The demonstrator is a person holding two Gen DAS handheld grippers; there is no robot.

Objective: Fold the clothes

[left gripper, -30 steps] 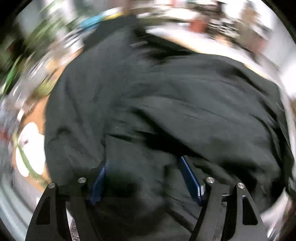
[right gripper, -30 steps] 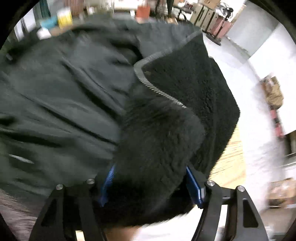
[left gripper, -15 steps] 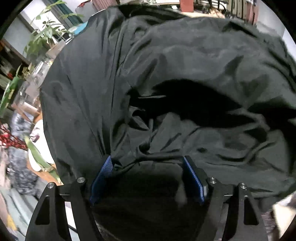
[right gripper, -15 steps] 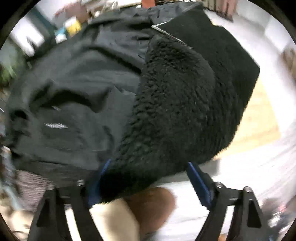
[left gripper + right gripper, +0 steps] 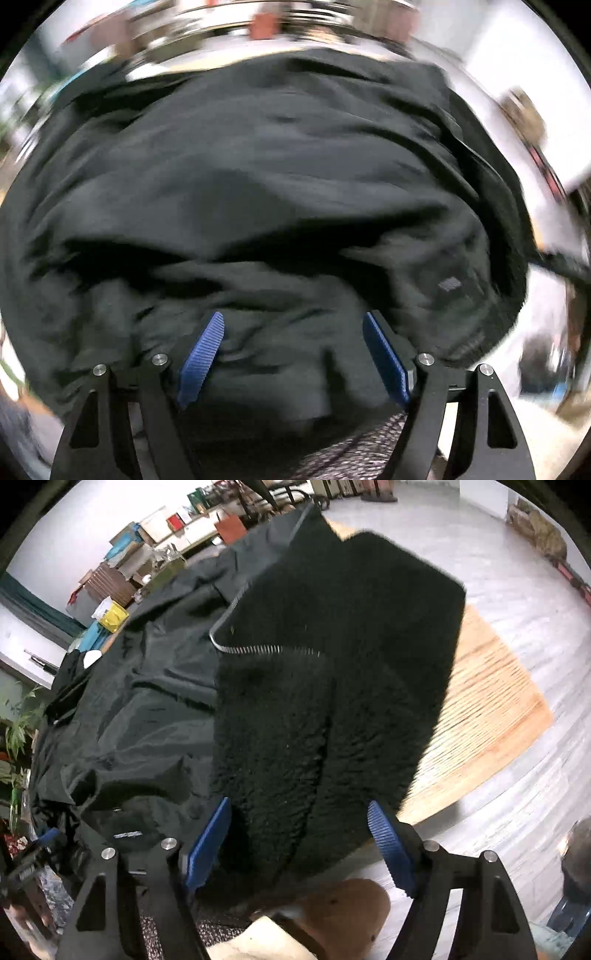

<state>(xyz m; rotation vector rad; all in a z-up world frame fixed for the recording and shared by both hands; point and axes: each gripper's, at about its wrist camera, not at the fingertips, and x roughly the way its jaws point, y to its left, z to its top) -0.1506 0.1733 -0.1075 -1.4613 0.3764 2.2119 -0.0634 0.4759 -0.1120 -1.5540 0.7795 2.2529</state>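
Jacket point(image 5: 155, 716) heaped on bench point(image 5: 491, 701), fleece lining point(image 5: 332, 701) turned out, no neat fold | left claw point(image 5: 293, 350), right claw point(image 5: 299, 834) spread over cloth | we judge folding unfinished

A black jacket point(image 5: 155, 716) lies spread and rumpled, its smooth, slightly shiny outer shell creased into deep folds. One front panel is turned back, showing a thick black fleece lining point(image 5: 332, 686) with a silver zipper point(image 5: 255, 648) curving along its edge. The fleece part hangs over the edge of a wooden surface point(image 5: 491, 701). In the left wrist view the shell point(image 5: 280, 177) fills most of the frame, blurred, with a small grey label point(image 5: 448, 283) on it.
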